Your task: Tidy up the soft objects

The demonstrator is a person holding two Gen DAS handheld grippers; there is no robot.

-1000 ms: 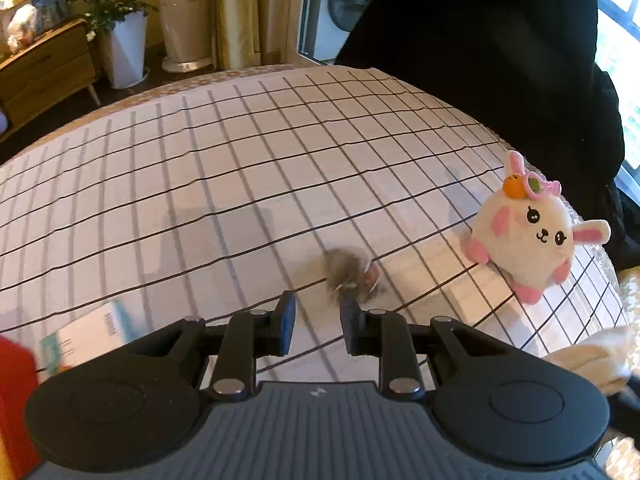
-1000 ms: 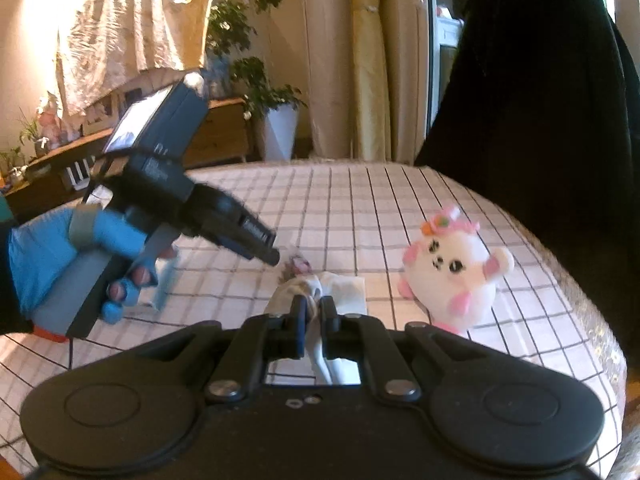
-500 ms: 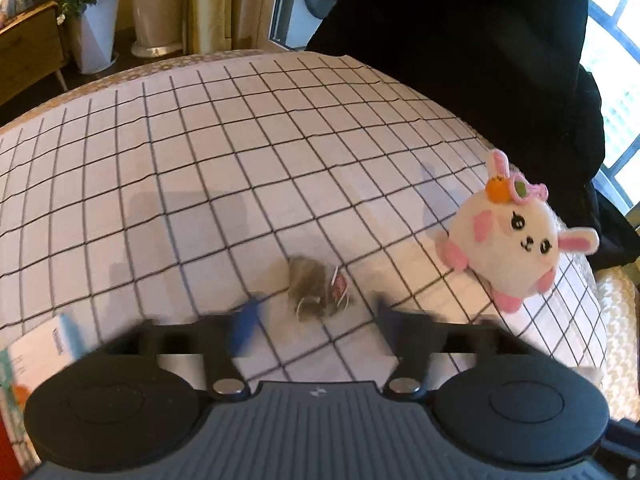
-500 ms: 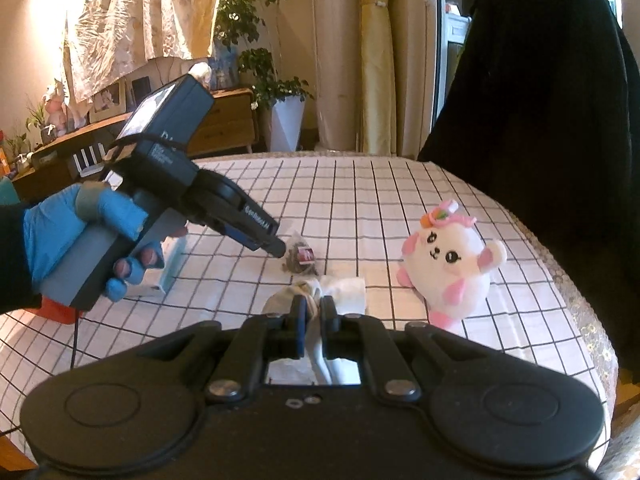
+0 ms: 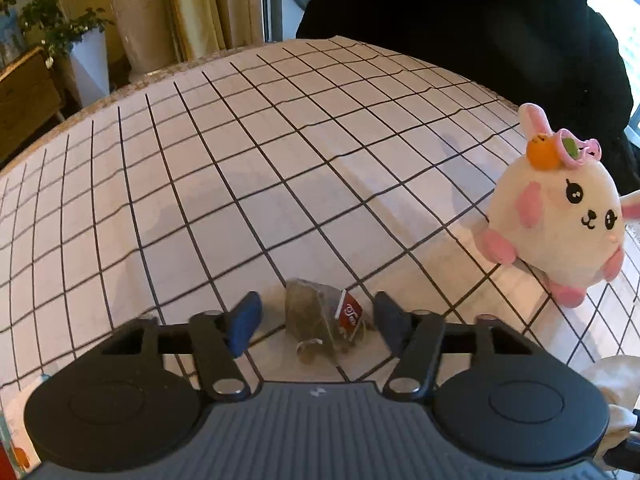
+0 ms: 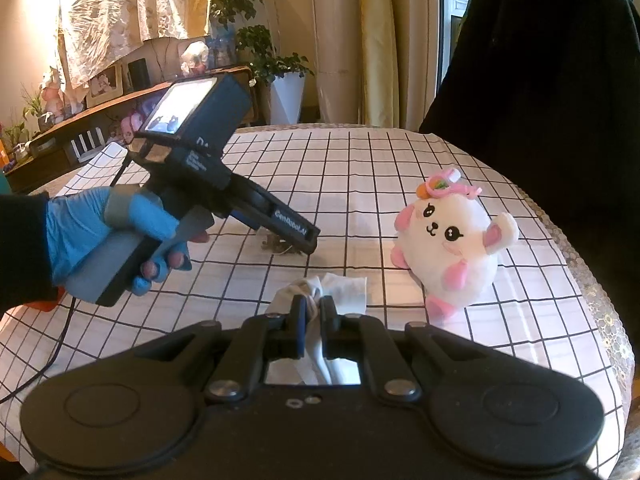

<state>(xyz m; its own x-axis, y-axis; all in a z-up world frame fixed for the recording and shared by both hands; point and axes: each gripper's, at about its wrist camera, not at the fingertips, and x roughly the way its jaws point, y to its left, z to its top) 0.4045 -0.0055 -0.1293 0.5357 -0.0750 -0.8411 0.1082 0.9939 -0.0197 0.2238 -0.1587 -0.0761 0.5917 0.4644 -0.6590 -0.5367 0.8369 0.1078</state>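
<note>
The left wrist view looks down closely past its fingers at a tea bag (image 5: 326,320), plush bunny (image 5: 556,216) to its right. The right wrist view sits farther back, facing the same bunny (image 6: 452,240) and tea bag (image 6: 278,245).

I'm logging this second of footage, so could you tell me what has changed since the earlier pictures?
The left gripper opened from nearly shut and moved in, so its fingers now sit either side of the tea bag, not yet gripping it. The right gripper stays shut on the white cloth. The plush bunny has not moved on the table.
</note>
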